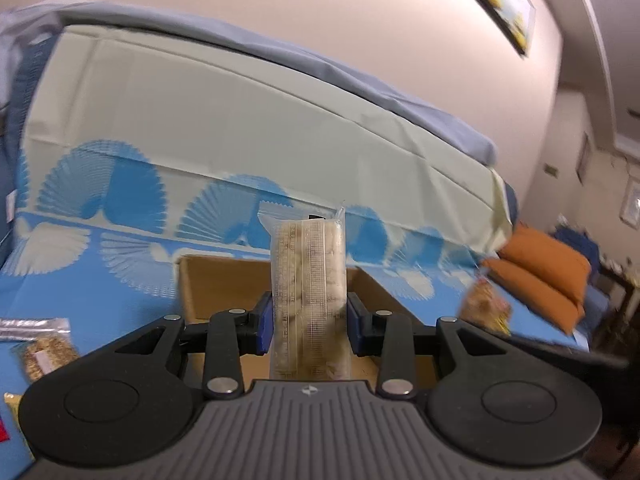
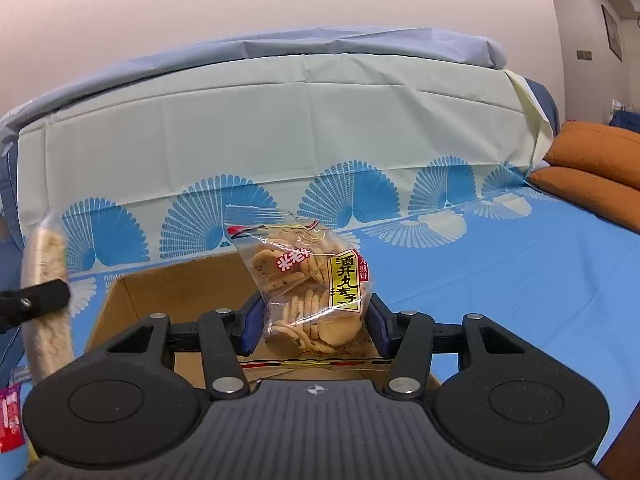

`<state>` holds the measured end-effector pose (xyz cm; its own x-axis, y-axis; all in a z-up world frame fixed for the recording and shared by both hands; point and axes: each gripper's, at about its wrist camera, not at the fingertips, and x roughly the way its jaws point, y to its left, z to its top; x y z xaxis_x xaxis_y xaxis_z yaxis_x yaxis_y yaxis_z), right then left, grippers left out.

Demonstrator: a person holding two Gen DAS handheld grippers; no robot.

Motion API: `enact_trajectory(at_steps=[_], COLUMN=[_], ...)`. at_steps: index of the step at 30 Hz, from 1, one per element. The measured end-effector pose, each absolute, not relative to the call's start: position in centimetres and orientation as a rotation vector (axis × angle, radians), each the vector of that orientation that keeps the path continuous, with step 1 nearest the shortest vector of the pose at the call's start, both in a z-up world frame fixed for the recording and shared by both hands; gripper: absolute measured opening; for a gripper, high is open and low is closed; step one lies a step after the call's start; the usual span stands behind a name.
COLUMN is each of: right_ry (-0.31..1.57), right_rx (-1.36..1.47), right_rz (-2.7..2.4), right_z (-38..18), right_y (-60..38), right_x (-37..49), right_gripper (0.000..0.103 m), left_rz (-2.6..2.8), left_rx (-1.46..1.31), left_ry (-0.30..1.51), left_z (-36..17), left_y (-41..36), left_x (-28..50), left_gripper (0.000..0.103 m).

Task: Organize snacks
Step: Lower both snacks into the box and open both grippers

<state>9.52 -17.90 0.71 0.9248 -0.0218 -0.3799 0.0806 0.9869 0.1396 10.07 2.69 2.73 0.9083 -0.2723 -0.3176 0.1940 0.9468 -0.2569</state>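
Left gripper (image 1: 308,322) is clamped on a tall, narrow rice-cracker pack (image 1: 307,300) in clear wrap, its blue pads pressing both long sides. The pack stands upright between the fingers, held above the open cardboard box (image 1: 204,288). The same pack appears at the left edge of the right wrist view (image 2: 45,276), gripped by a black finger of the left gripper.

Right gripper (image 2: 314,326) is closed on a clear bag of round crackers (image 2: 310,284) bearing a yellow label with printed characters. The bag is pinched at its lower half and leans slightly left at the top. It too hangs over the cardboard box (image 2: 176,292), whose brown inner walls show beneath and behind it. In the left wrist view this bag shows blurred at the right (image 1: 486,306).

Both views show the box resting on a blue tablecloth (image 2: 520,264) printed with a fan pattern; the cloth rises behind the box over a raised surface topped by grey-blue fabric (image 1: 320,64).

Loose snack packets (image 1: 44,352) lie on the cloth left of the box. A red-and-white packet (image 2: 10,420) sits at the lower left of the right wrist view. Orange cushions (image 2: 592,176) lie stacked at the far right.
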Motion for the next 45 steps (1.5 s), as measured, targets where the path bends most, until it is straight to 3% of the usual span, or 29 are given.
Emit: enact_trajectory(at_steps=[36, 38, 40, 45], right_ry=[0.394, 0.398, 0.406, 0.394], right_rx=[0.129, 0.123, 0.114, 0.107], right_rz=[-0.054, -0.055, -0.066, -0.057], right_z=[0.2, 0.2, 0.1, 0.2], right_y=[-17.3, -17.3, -17.1, -16.9], right_x=[9.9, 9.9, 10.0, 9.9], right_gripper=[0.054, 0.055, 0.068, 0.072], left_rz=[-0.276, -0.292, -0.299, -0.286], left_rx=[-0.231, -0.236, -0.24, -0.247], left_ry=[0.368, 0.377, 0.381, 0.378], left_z=[2.3, 2.2, 2.1, 2.1], left_y=[2.3, 2.2, 2.1, 2.1], left_x=[10.4, 10.5, 10.6, 10.5], left_gripper=[0.04, 0.04, 0.046, 0.05])
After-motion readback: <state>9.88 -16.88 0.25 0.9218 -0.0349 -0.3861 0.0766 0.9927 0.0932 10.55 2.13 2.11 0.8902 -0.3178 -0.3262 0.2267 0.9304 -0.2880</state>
